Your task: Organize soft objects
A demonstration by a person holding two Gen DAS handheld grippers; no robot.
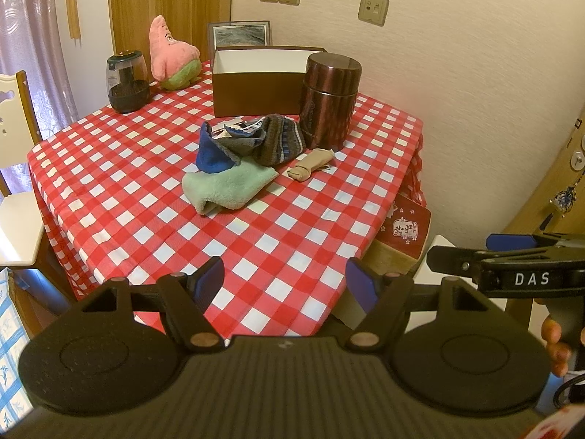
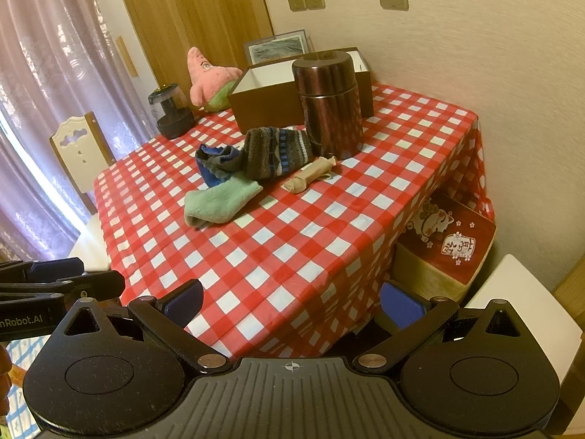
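You are hovering both tools, left tool [image 1: 284, 278] and right tool [image 2: 292, 301], wide and empty, short of the table [image 1: 256, 256]; nothing is gathered yet. Next, reach the green cloth [image 1: 228, 186], bound for the box [image 1: 256, 87].

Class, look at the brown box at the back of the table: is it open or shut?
Open. The brown box has no lid on, and its white inner walls show in both views; its floor is hidden.

Left gripper [image 1: 284, 278] is level, jaws spread wide, blue pads [image 1: 360, 285] facing each other with nothing between them. Right gripper [image 2: 292, 301] is likewise wide apart and empty. The two units sit side by side at similar height, each visible at the edge of the other's view. Fingers of a hand [image 1: 555, 344] wrap the right gripper's handle.
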